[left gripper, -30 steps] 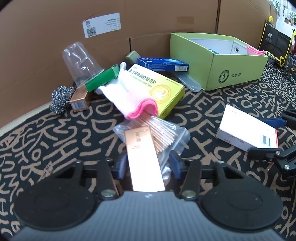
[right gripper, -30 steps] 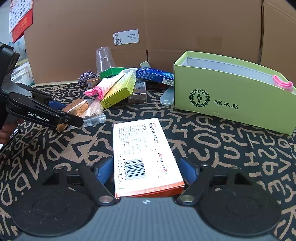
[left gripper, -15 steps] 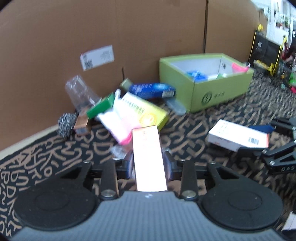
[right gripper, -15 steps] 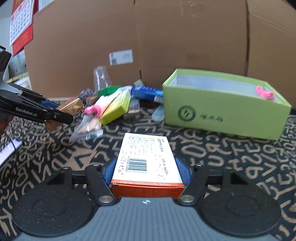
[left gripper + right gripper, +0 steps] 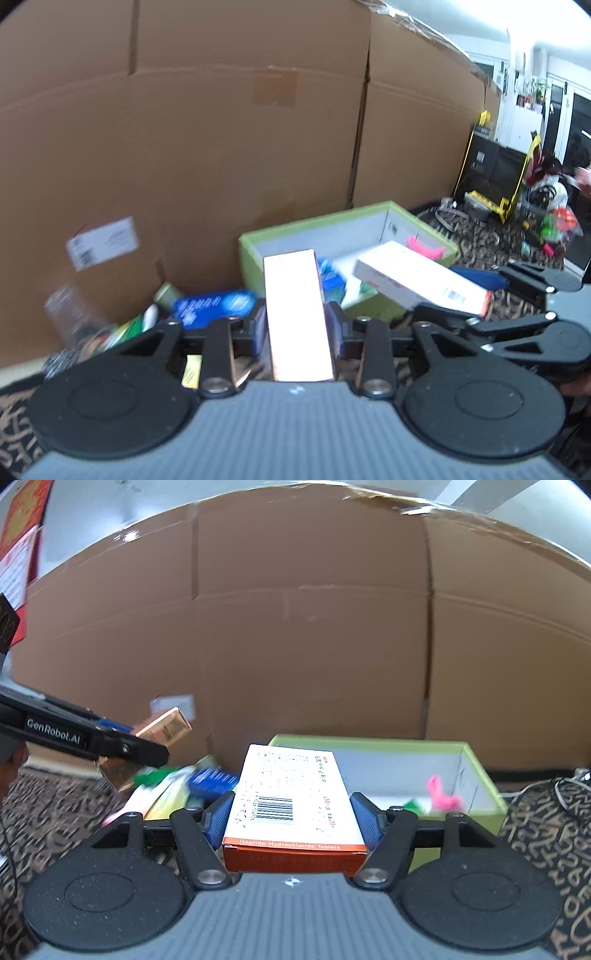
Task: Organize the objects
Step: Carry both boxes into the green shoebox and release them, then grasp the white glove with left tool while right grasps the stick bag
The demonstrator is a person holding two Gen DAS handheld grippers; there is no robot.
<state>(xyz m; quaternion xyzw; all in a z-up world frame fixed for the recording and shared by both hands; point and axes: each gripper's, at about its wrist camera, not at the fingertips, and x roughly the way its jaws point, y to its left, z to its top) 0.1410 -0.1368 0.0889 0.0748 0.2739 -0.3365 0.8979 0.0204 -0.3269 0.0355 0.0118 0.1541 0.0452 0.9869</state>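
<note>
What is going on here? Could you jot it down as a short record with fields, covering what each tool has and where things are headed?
Left tool: shut on a narrow copper-coloured carton, held above the clutter
Right tool: shut on a flat white medicine box with an orange end
Likely destination: open lime-green cardboard box, straight ahead of both tools
Already inside: a pink item; other contents are blurred
Left behind: a blue carton among a blurred pile
Backdrop: brown cardboard wall
</note>
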